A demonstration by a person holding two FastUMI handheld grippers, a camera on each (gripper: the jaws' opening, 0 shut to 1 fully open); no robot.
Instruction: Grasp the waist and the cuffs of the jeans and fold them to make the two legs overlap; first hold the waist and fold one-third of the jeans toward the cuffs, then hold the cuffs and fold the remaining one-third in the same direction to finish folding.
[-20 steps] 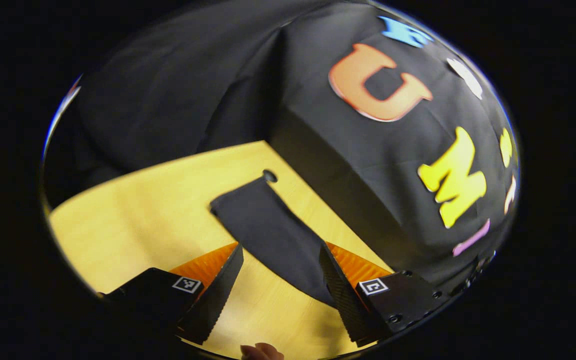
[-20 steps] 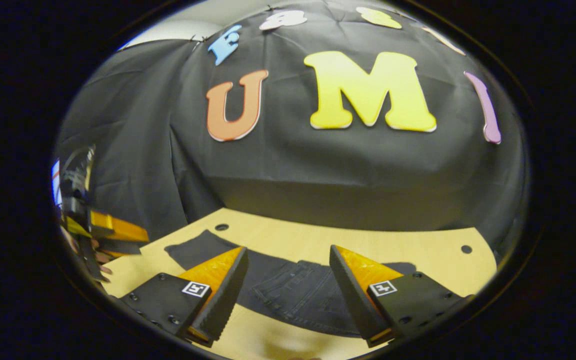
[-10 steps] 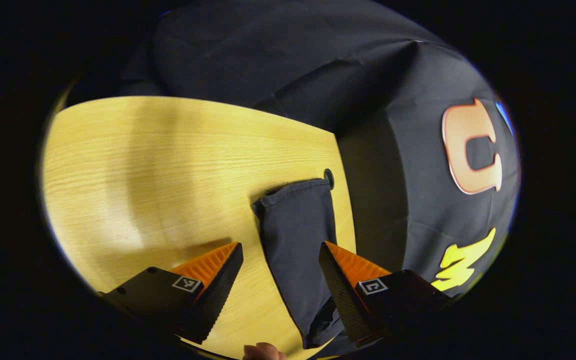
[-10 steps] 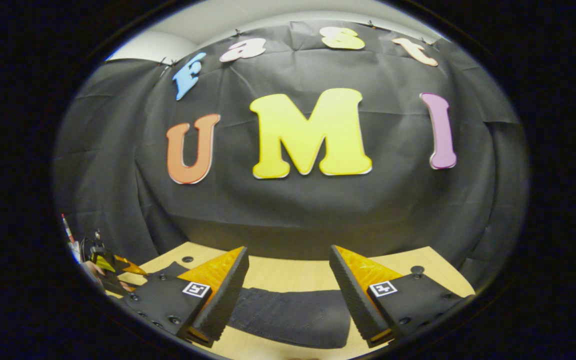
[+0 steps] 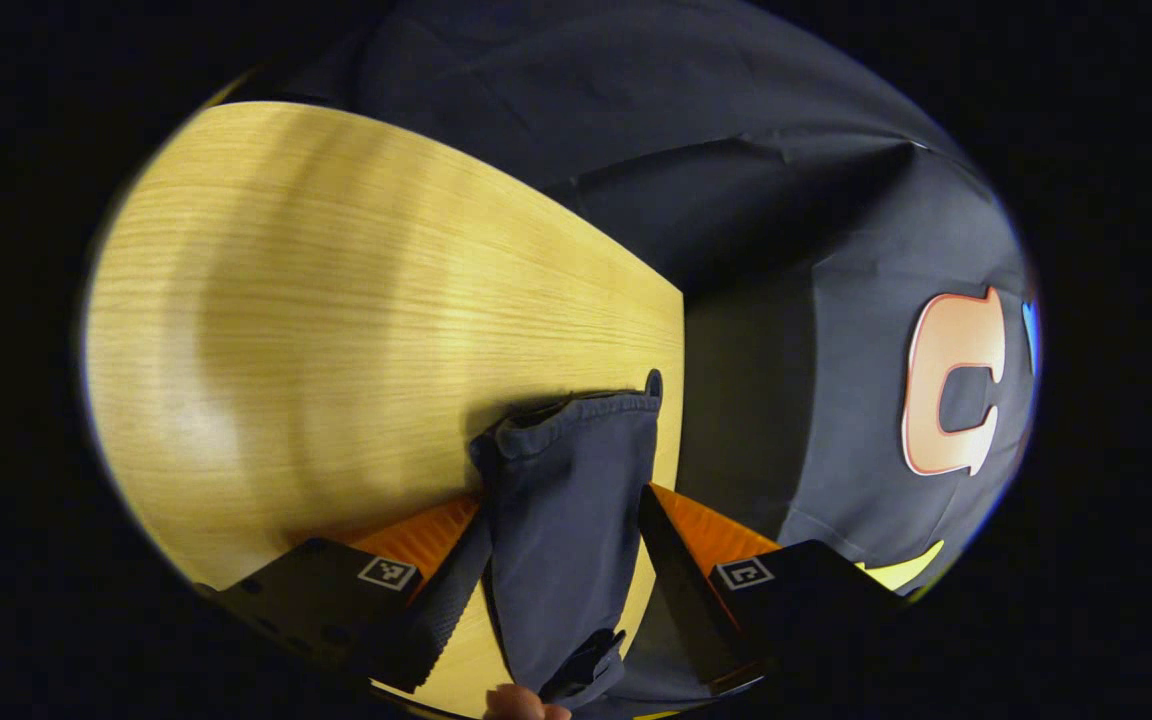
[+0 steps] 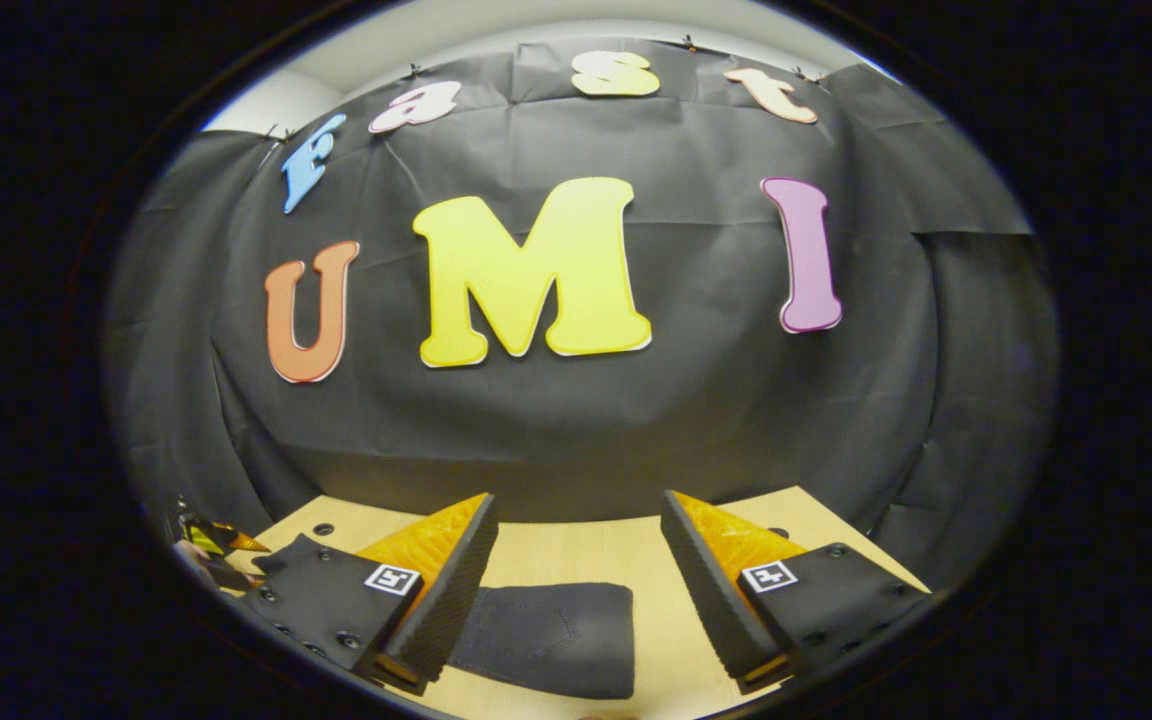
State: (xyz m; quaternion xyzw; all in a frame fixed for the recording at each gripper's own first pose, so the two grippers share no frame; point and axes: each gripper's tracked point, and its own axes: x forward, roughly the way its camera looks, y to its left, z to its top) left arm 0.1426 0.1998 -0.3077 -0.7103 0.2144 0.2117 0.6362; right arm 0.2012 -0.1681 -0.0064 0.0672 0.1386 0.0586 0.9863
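Dark denim jeans (image 5: 566,540) now run between the left gripper (image 5: 556,580)'s open fingers, cuff nearer than before; right gripper (image 6: 576,590) gapes empty above the wooden bench (image 6: 676,620).

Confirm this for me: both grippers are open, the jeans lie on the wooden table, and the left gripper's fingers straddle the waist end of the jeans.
Not quite: the left gripper straddles the cuff end, not the waist. The left gripper view shows a hemmed leg opening of the jeans lying between its fingers on the wooden table. The rest holds: the right gripper is open too.
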